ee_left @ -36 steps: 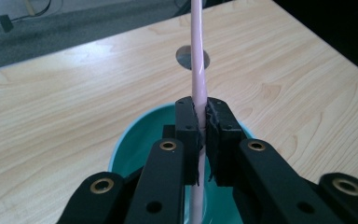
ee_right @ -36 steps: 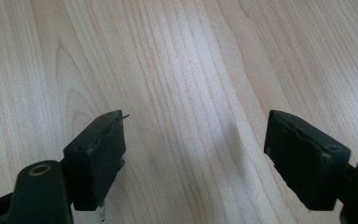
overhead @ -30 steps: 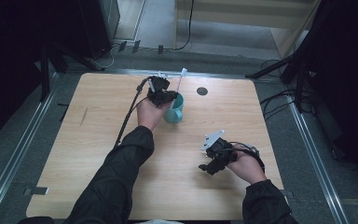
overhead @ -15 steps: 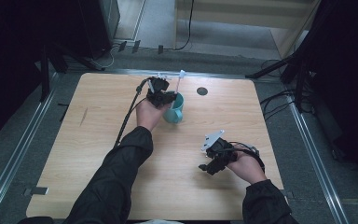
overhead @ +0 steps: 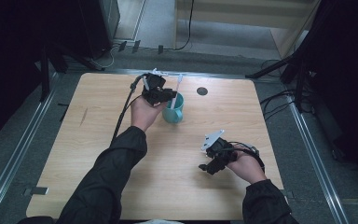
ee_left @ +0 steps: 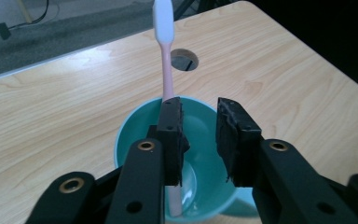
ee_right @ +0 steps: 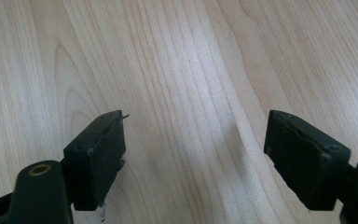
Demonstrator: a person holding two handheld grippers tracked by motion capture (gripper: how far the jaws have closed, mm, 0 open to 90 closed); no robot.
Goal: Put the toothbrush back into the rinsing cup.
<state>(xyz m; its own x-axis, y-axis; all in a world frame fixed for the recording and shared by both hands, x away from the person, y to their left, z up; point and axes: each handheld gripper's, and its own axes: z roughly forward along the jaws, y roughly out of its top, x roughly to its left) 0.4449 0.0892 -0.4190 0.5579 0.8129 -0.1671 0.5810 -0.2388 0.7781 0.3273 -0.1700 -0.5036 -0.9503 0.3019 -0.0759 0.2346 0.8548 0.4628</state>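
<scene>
A: Far left, nothing but bare light wooden counter (overhead: 98, 140), and then we reach the left gripper (overhead: 161, 95), up at the back beside the round teal ceramic mug (overhead: 173, 109).

B: From the left gripper view the left gripper (ee_left: 199, 135) sits right over the mug (ee_left: 135, 135). Its 2 black fingers (ee_left: 172, 135) are parted, released, with a clear gap between them and nothing pinched.

A: And the pink-handled plastic toothbrush with the white head (ee_left: 167, 70)?

B: Standing in the mug, handle leaning on the far rim, head poking well above it. The handle runs just behind the left-hand finger; whether the 2 touch, I cannot tell.

A: Behind the mug there is a round dark cable hole (overhead: 202, 91) in the counter.

B: Now further right and nearer the person: the right gripper (overhead: 210, 167), well apart from the mug, low over the counter.

A: The right gripper view has the right gripper (ee_right: 193, 158) with its 2 fingers (ee_right: 98, 149) spread wide, fully released, only wood grain (ee_right: 182, 70) between them.
</scene>
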